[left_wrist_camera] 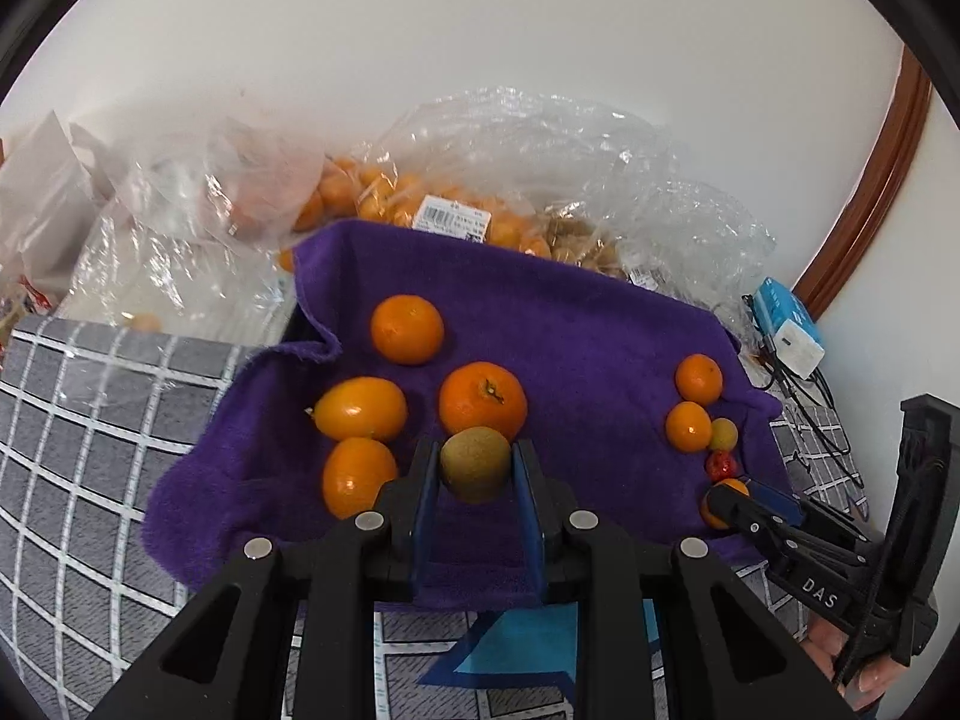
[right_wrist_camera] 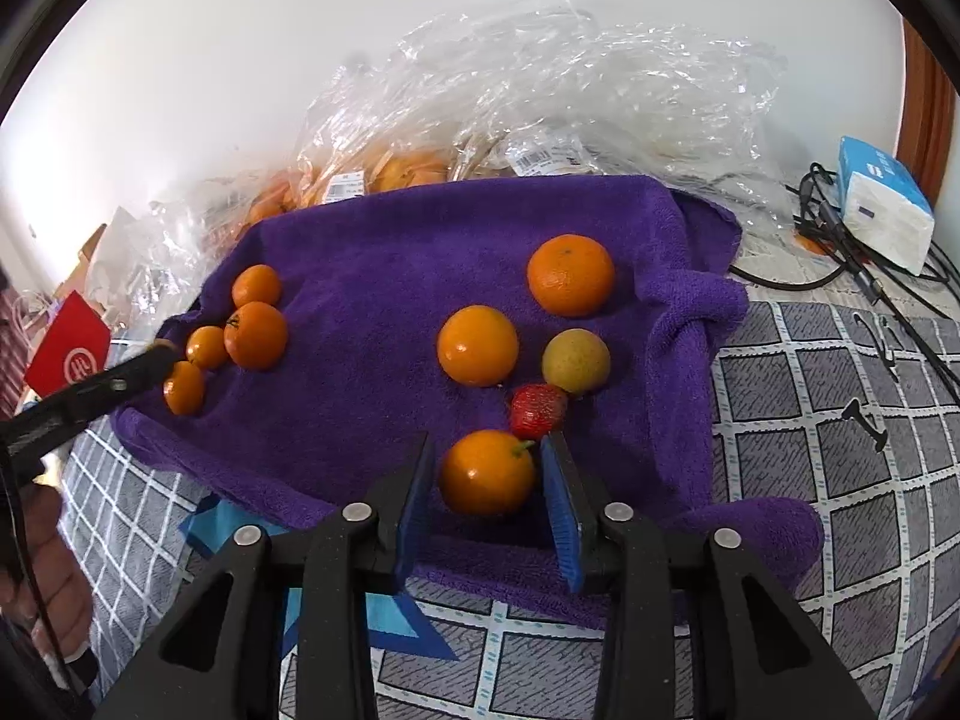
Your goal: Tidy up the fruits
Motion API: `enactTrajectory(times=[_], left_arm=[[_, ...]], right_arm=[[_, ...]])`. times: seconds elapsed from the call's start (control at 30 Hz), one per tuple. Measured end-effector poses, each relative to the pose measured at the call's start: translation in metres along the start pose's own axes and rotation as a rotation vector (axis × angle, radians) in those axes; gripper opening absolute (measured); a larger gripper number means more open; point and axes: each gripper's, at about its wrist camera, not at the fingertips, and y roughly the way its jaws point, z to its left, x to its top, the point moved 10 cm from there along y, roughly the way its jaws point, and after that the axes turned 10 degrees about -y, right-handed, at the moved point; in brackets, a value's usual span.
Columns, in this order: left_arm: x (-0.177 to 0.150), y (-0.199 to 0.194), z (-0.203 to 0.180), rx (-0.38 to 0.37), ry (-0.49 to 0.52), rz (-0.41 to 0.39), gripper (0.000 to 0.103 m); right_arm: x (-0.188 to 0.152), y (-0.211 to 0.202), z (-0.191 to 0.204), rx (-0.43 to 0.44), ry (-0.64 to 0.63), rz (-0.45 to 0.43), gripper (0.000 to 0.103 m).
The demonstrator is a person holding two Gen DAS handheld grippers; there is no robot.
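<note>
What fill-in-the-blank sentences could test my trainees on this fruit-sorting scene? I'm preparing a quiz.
1. The left gripper is shut on a ____.
2. The fruits lie on a towel coloured ____.
3. The right gripper stands open around an ____.
4. The red fruit touching that one is a ____.

Missing words: kiwi; purple; orange; strawberry

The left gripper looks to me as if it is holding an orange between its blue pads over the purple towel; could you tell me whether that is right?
Not quite. The left gripper is shut on a brownish-green kiwi, not an orange, as the left wrist view shows. The rest stands: the kiwi sits between the blue pads over the purple towel.
</note>
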Motion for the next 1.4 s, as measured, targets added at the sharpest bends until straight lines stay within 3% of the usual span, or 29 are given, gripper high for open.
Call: enactTrajectory(times=[0.2,0.63,0.77,1.07,1.2,1.4], left_arm=[[-0.004,0.017,0.001,0.051,0.010,0.044,0.024],[-0.011,0.036,0.002,0.106,0.042,0.085,0.024],[-0.014,0.031,0.003,0.122,0.037,0.106,0.030],[-0.021,-0.027,0.009,0.102,0.055,0.052,0.044],[-0.031,-0.060,0.008,0.101,0.059,0.017,0.058],[-0.044,-0.116,0.002,0.111,0.093,-0.074,0.073]], right_arm=[[0.001,-0.011,-0.005,0.022,0.035,-0.021,0.038],[0.003,-0.014,-0.015,-0.032,0.024,-0.049,0.038],[0.004,-0.016,-0.014,-0.030,0.019,-0.055,0.038],[0.007,-0.061,-0.007,-0.104,0.027,-0.072,0.038],[0.003,-0.097,0.000,-0.163,0.017,-0.089,0.039],[-0.012,-0.155,0.016,-0.213,0.019,-0.113,0.049]])
